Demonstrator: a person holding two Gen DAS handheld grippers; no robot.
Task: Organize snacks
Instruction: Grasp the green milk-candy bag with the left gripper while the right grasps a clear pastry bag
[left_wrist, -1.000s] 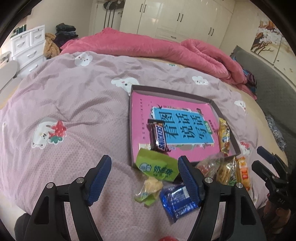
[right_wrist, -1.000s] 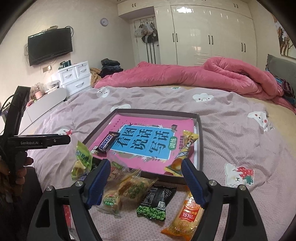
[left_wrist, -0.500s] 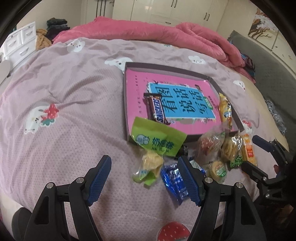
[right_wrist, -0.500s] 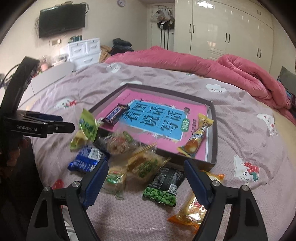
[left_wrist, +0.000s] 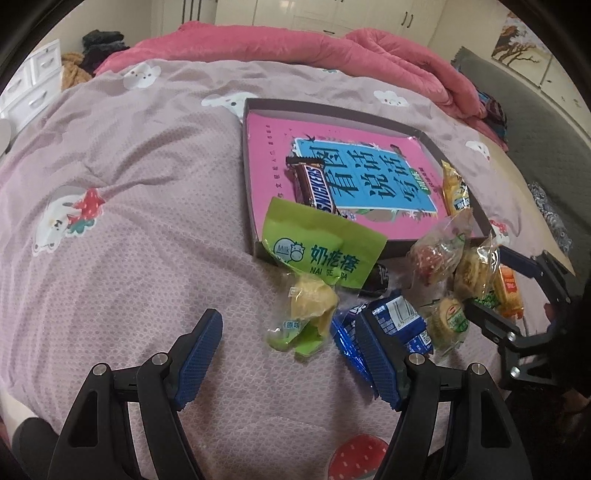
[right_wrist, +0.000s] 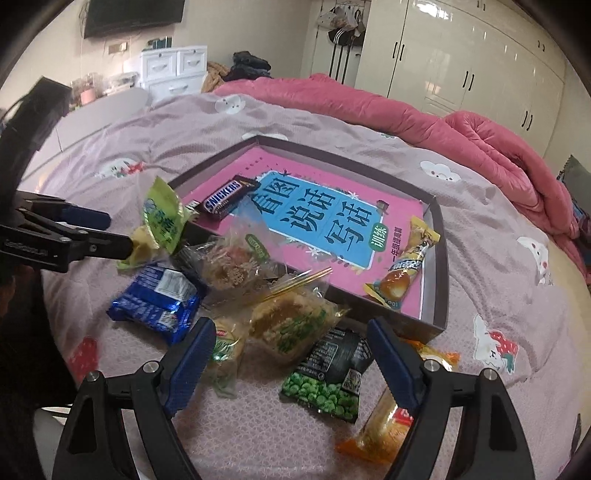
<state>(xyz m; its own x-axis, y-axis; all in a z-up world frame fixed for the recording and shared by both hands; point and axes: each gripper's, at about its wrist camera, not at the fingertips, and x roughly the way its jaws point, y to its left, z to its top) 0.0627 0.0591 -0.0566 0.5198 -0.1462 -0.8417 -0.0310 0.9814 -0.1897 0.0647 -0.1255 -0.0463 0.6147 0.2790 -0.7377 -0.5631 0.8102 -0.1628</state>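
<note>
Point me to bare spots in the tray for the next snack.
The tray floor is mostly bare: the whole stretch between the Snickers bar by the left wall and the yellow packet along the right wall, plus the far half. Crowded: the near rim, where the green milk-candy bag and clear biscuit packs pile against it.

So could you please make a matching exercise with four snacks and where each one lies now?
Snacks:
1. Snickers bar
2. blue packet
3. pea packet
4. yellow packet

Places:
A. on the bed, between the right jaws
B. inside the box, left part
C. inside the box, right edge
D. on the bed, left of the pile

Pairs: 1-B, 2-D, 3-A, 4-C
</note>
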